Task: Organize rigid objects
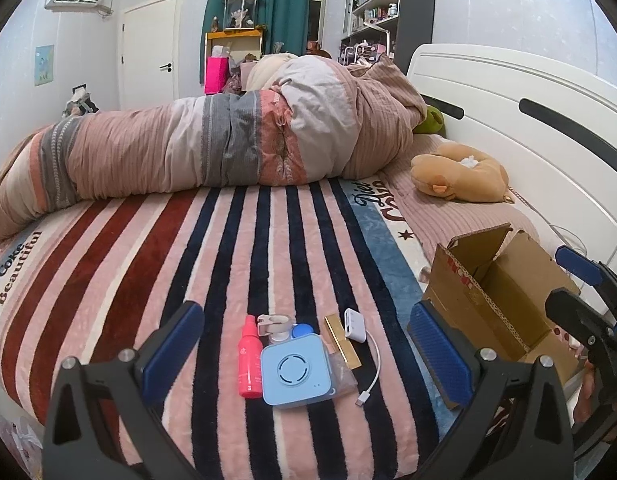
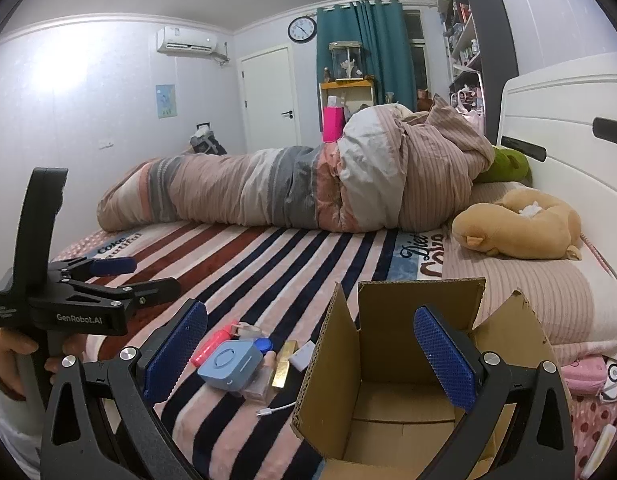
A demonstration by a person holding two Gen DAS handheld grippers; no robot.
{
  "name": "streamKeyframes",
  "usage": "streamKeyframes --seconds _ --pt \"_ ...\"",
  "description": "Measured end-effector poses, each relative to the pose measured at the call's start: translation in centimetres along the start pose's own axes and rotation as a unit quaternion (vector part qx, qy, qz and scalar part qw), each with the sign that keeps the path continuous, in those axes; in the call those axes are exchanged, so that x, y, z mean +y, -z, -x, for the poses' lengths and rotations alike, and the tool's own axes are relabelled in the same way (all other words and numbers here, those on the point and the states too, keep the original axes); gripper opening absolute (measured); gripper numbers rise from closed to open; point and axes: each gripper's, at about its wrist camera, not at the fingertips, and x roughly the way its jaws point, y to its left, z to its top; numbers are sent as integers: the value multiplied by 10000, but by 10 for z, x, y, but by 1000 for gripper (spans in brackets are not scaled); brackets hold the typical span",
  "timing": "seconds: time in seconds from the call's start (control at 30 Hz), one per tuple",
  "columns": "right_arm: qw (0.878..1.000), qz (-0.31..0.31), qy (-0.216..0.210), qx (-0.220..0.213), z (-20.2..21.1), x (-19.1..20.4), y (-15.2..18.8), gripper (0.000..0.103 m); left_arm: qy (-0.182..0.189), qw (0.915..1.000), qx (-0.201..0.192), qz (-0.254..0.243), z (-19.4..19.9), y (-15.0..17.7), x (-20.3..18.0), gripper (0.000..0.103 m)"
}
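Both your tongs are spread wide, holding nothing: left gripper (image 1: 308, 350) frames the blue square gadget (image 1: 296, 374) and pink spray bottle (image 1: 249, 358), right gripper (image 2: 310, 354) hangs over the cardboard box (image 2: 392, 408). Everything's touching, so you'd probably drag the white adapter (image 1: 355, 325) cable along.

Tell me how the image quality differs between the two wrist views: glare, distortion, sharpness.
Left wrist view: even indoor light, no strong glare, the striped blanket bowed by fisheye, the blue speaker sharp. Right wrist view: a bright glare patch on the wall, the headboard curved, the cardboard box sharp.
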Motion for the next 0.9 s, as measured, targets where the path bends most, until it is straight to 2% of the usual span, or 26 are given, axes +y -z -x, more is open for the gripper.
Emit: streamKeyframes --seconds 0.57,0.77,0.9 --pt "9999 93 2 71 -3 3 1 103 -3 10000 -9 24 1 -1 1 103" --pt "9995 123 -208 199 -3 7 3 103 140 9999 -34 84 4 0 7 103" --pt "9993 339 -54 166 -2 24 1 103 273 9995 -41 174 3 3 18 103"
